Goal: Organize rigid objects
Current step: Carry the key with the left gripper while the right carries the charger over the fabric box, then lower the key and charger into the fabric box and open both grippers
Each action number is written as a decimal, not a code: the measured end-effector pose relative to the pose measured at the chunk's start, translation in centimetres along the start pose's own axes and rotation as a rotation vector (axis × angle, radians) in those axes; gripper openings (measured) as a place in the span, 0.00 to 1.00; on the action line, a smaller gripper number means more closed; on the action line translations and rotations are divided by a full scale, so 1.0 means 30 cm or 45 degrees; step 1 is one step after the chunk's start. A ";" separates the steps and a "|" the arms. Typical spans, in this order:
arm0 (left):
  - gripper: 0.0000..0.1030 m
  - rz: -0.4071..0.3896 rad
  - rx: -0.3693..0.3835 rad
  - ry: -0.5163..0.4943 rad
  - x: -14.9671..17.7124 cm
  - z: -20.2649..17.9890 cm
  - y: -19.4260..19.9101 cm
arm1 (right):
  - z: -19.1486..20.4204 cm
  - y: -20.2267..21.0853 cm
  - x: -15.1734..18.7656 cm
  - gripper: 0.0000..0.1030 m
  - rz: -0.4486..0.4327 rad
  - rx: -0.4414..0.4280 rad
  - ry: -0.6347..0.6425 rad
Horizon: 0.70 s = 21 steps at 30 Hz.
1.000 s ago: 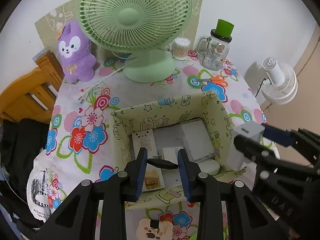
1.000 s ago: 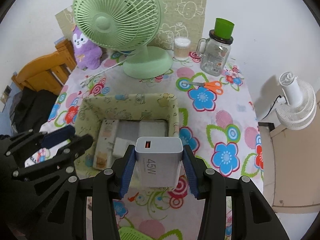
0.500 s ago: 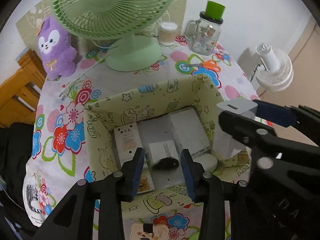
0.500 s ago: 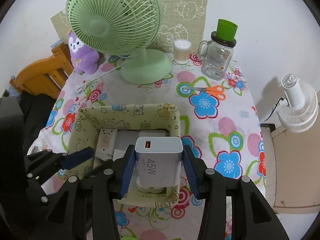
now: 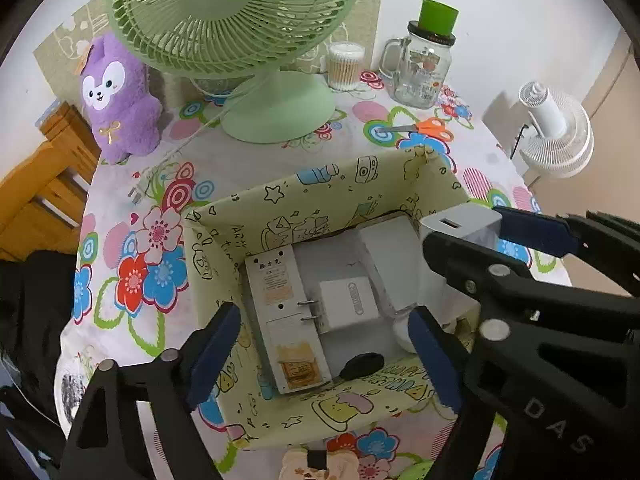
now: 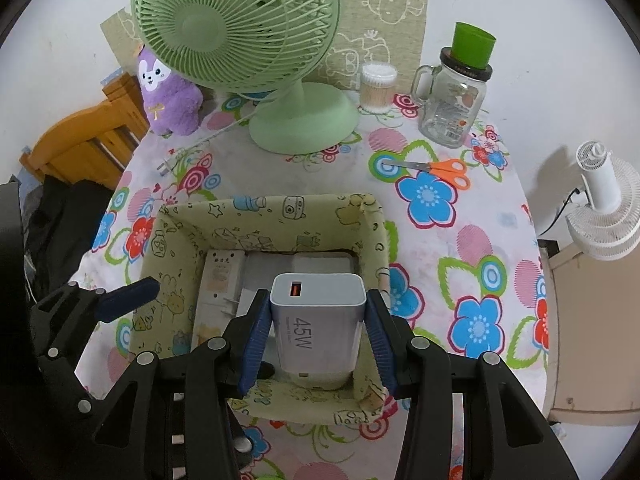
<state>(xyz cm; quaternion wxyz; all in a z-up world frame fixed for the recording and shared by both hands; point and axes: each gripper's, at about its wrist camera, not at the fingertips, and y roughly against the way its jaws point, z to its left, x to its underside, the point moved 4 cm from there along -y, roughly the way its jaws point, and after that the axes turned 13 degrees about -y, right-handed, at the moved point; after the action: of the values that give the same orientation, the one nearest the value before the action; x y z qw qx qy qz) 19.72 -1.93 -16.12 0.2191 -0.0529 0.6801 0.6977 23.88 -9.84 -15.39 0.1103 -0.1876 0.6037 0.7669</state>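
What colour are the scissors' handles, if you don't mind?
Orange; the scissors show best in the right wrist view.

We look down on a worktop (image 6: pixel 480 240) dressed in a white cloth printed with bright flowers and rings; behind it rises a plain white wall (image 6: pixel 540 8), evenly lit, with a beige cartoon-printed panel (image 6: pixel 384 12) leaning against it; to the left we see a wooden chair (image 6: pixel 84 148) in warm orange timber, with dark fabric (image 5: pixel 36 300) heaped just below it; to the right, off the worktop's edge, a white fan (image 6: pixel 604 208) stands beside a beige surface (image 6: pixel 592 340), casting a soft grey shadow on the wall; a black cord runs from the fan.
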 end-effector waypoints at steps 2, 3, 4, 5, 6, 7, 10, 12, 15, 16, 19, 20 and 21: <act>0.88 0.001 -0.006 -0.011 0.000 0.002 -0.002 | 0.012 -0.009 -0.001 0.48 0.008 -0.004 0.005; 0.88 0.000 -0.008 -0.012 0.001 0.003 -0.002 | 0.019 -0.015 -0.001 0.48 0.012 -0.006 0.008; 0.89 0.000 -0.010 -0.011 0.002 0.006 -0.003 | 0.024 -0.019 -0.001 0.48 0.015 -0.007 0.011; 0.89 0.001 -0.006 -0.005 0.002 0.011 -0.004 | 0.030 -0.025 0.000 0.48 0.020 -0.008 0.014; 0.90 0.002 -0.001 -0.003 0.002 0.014 -0.006 | 0.034 -0.030 0.001 0.48 0.024 -0.007 0.014; 0.91 0.004 -0.002 0.001 0.001 0.019 -0.008 | 0.036 -0.033 0.001 0.48 0.028 -0.009 0.014; 0.92 0.011 -0.007 0.005 0.001 0.030 -0.014 | 0.044 -0.047 0.000 0.48 0.040 -0.012 0.014; 0.92 0.016 -0.003 0.015 0.000 0.038 -0.019 | 0.050 -0.057 -0.001 0.48 0.048 -0.016 0.015; 0.93 0.028 0.003 0.031 -0.001 0.052 -0.028 | 0.061 -0.078 -0.005 0.48 0.065 -0.026 0.010; 0.93 0.031 0.003 0.035 -0.002 0.057 -0.031 | 0.066 -0.087 -0.007 0.48 0.071 -0.027 0.008; 0.94 0.027 0.022 0.043 -0.009 0.067 -0.035 | 0.074 -0.109 -0.014 0.48 0.079 -0.035 0.003; 0.94 0.025 0.026 0.045 -0.012 0.068 -0.035 | 0.075 -0.114 -0.018 0.48 0.079 -0.038 -0.004; 0.94 0.024 0.028 0.045 -0.016 0.069 -0.037 | 0.076 -0.123 -0.023 0.48 0.079 -0.035 -0.014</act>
<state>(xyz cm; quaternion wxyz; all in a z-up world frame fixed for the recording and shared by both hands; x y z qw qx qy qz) 21.03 -0.05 -16.82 0.2009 -0.0564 0.6919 0.6911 25.61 -6.67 -17.91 0.0871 -0.1660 0.5980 0.7793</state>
